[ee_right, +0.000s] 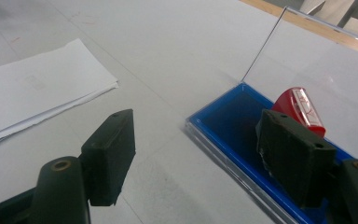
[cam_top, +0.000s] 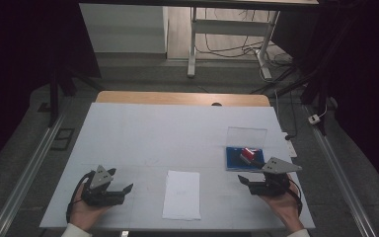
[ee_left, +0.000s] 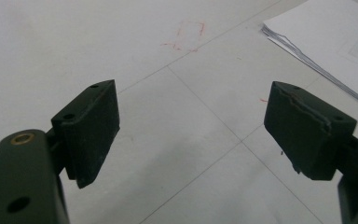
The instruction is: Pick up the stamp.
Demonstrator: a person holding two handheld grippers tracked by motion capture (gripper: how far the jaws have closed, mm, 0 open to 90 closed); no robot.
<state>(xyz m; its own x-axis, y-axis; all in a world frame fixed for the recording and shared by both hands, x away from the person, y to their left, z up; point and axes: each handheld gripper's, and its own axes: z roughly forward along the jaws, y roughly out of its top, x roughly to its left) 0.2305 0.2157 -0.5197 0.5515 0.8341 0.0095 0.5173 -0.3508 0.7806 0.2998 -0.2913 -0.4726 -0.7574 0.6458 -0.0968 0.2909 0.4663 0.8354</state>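
Note:
A shallow blue case (cam_top: 234,159) lies at the right of the white table, its clear lid (cam_top: 246,137) standing open. A small red object with a white label (cam_top: 249,156) rests inside it. My right gripper (cam_top: 250,173) is open just in front of the case. In the right gripper view the right gripper (ee_right: 196,117) spans the blue case's (ee_right: 223,122) near corner, with the red object (ee_right: 303,109) beyond the right jaw. My left gripper (cam_top: 120,180) is open at the front left, over bare table, and the left gripper (ee_left: 189,103) holds nothing.
A stack of white paper (cam_top: 181,194) lies at the front middle, between the two grippers; the paper (ee_left: 335,46) is to the upper right of the left jaws. Faint red pen marks (ee_left: 186,37) are on the table. A wooden edge (cam_top: 182,98) runs along the far side.

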